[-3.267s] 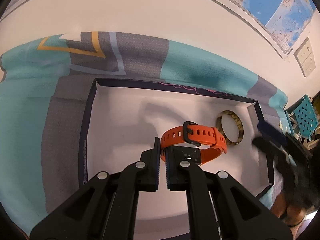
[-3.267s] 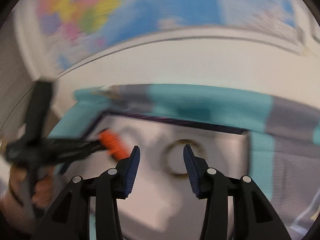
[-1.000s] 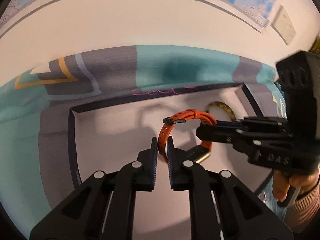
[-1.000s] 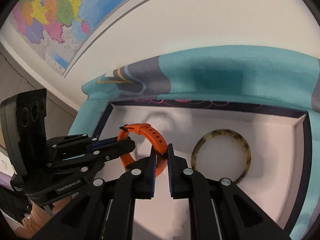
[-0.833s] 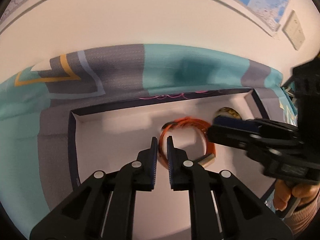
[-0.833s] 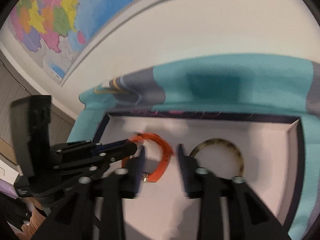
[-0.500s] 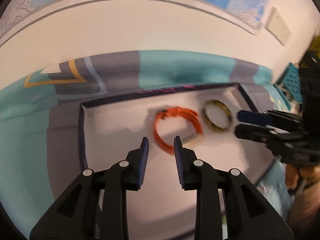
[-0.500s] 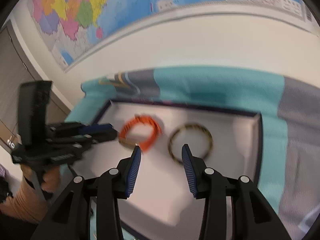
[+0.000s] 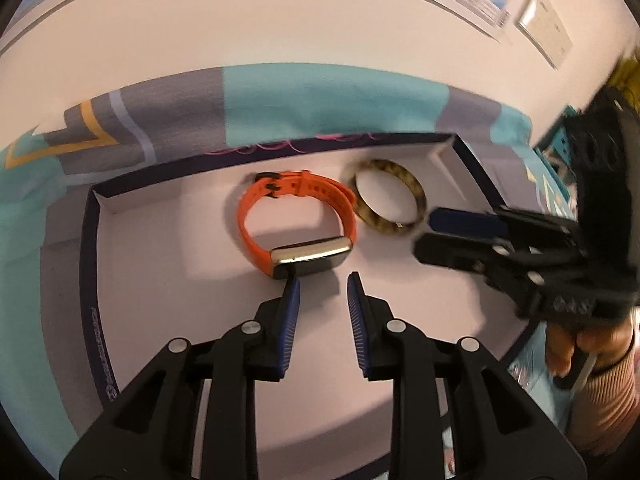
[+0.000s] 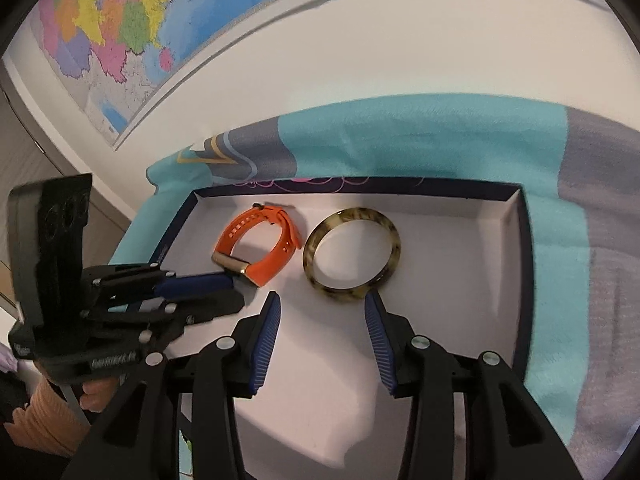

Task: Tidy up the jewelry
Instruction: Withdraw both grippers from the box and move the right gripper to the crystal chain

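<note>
Since a second ago both grippers have let go of the orange watch [image 9: 298, 220] and drawn back from it; their jaws have just been opening and nothing sits between either pair. From left in the left wrist view: the tray's dark left wall [image 9: 85, 264], then a wide bare stretch of white floor. The watch lies on its side near the tray's middle, strap loop toward the far wall, metal case toward the camera. The left gripper [image 9: 322, 284] is released, its left fingertip just short of the watch case, not clearly touching. Just right of the watch lies the tortoiseshell bangle [image 9: 390, 204], flat, the two close together; contact cannot be told. The right gripper [image 9: 440, 232] hovers, also released, close beside the bangle, over the floor between it and the right wall. In the right wrist view the right gripper [image 10: 322, 304] frames the bangle's [image 10: 352, 256] near rim without pressing it. White floor lies open along the near side and toward the right wall [image 10: 524, 280]. The tray sits on a teal and grey cloth [image 9: 312, 100].
</note>
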